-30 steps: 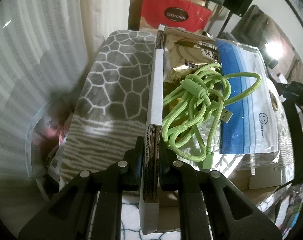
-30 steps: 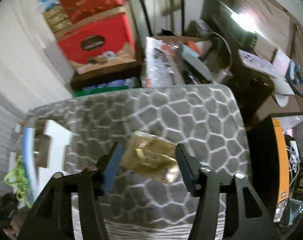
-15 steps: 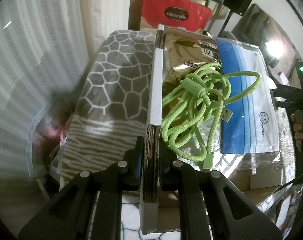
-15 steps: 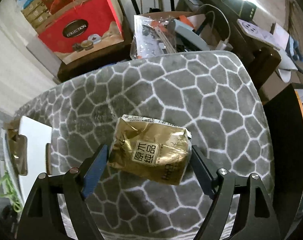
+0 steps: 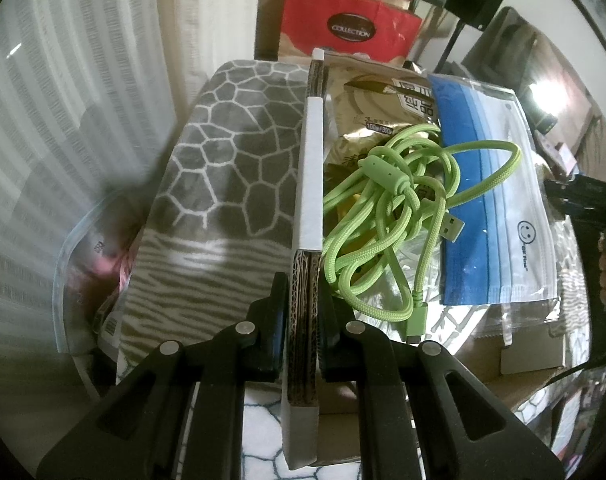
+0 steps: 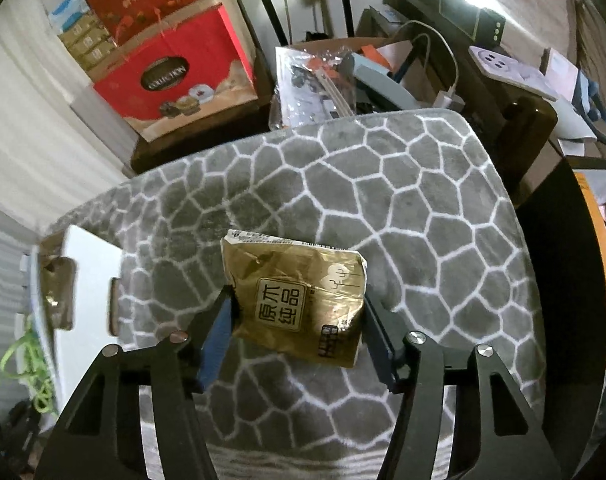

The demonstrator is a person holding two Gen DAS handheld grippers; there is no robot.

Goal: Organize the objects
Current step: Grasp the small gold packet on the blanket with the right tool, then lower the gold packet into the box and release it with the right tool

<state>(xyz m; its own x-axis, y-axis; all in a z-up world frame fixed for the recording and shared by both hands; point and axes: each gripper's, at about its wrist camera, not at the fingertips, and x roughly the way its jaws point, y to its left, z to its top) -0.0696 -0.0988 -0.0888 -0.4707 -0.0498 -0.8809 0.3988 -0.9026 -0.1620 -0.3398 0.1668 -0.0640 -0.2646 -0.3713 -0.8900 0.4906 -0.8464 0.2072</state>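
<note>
The left tongs [image 5: 301,322] are clamped on the box wall [image 5: 309,200], a white-faced cardboard edge that runs from 6 o'clock up to 12 o'clock through the left wrist view. Inside the box, at 3 o'clock of the wall, lie a green cable [image 5: 399,216] in a loose coil, a mask pack [image 5: 499,200] beside and partly under it, and a gold bag [image 5: 367,112] beneath the cable at 12 o'clock. At 9 o'clock of the wall spreads the grey mat [image 5: 239,152] with its white honeycomb lines. A red carton [image 5: 343,28] stands beyond at 12 o'clock.

In the right wrist view the right tongs [image 6: 299,334] have just been closing around a gold packet [image 6: 299,300] that lies on the mat [image 6: 403,208] near the middle of the view. Both pads sit at the packet's sides, at 9 and 3 o'clock; the packet looks pinched between them. The box [image 6: 87,276] shows at 9 o'clock, on the mat's edge.
</note>
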